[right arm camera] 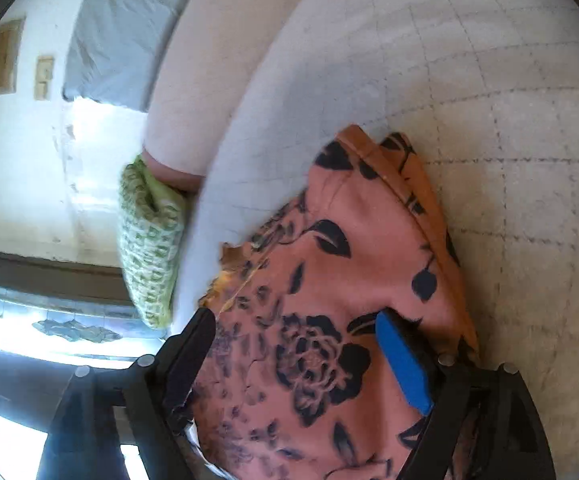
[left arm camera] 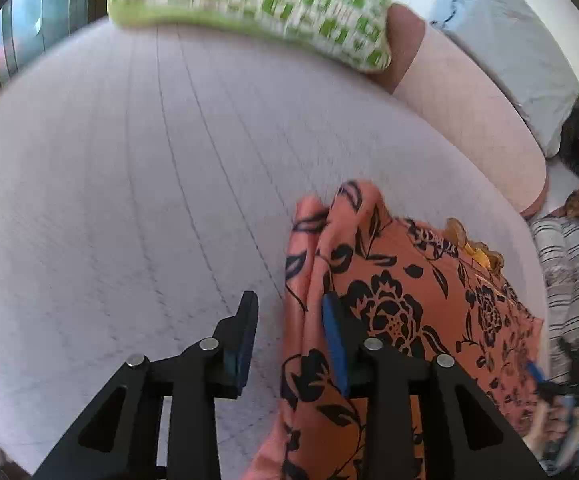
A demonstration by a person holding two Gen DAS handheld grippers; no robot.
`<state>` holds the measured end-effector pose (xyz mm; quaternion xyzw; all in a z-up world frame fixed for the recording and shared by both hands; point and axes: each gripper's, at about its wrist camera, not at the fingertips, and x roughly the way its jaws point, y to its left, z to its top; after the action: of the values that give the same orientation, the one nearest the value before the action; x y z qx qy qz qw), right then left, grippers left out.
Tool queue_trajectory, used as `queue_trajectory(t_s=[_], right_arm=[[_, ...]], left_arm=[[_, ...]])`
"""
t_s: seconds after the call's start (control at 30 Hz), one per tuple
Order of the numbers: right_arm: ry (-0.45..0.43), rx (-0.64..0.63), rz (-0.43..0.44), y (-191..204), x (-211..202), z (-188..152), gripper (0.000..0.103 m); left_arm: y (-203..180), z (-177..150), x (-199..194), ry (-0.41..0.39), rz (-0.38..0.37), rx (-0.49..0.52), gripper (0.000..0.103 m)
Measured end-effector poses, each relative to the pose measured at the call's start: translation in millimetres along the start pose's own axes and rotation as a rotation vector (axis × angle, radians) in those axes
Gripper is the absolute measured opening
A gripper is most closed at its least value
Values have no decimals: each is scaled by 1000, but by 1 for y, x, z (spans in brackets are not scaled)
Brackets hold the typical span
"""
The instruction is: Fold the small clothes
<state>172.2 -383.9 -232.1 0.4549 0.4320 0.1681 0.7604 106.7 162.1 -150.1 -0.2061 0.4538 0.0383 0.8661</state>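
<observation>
An orange garment with a black flower print [left arm camera: 401, 304] lies bunched on the pale quilted mattress [left arm camera: 129, 200]. My left gripper [left arm camera: 289, 312] is open at the garment's left edge; its right finger rests on the cloth and its left finger is over bare mattress. In the right wrist view the same garment [right arm camera: 329, 280] fills the space between my right gripper's fingers. My right gripper [right arm camera: 297, 332] is open wide with the cloth lying between the jaws. A yellow trim piece [left arm camera: 473, 248] pokes out at the garment's far edge.
A green-and-white checked pillow [left arm camera: 265, 4] lies at the head of the mattress, with a pink bolster [left arm camera: 461, 100] and a grey sheet [left arm camera: 509, 40] beside it. Striped cloth [left arm camera: 569, 280] lies at the right. A wall and window [right arm camera: 29, 320] show left in the right wrist view.
</observation>
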Motion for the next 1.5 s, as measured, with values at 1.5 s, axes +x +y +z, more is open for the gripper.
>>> queue_trajectory(t_s=[1.5], right_arm=[[-106, 178, -55, -56, -82, -120, 86]], left_arm=[[-64, -105, -31, -58, 191, 282, 66]])
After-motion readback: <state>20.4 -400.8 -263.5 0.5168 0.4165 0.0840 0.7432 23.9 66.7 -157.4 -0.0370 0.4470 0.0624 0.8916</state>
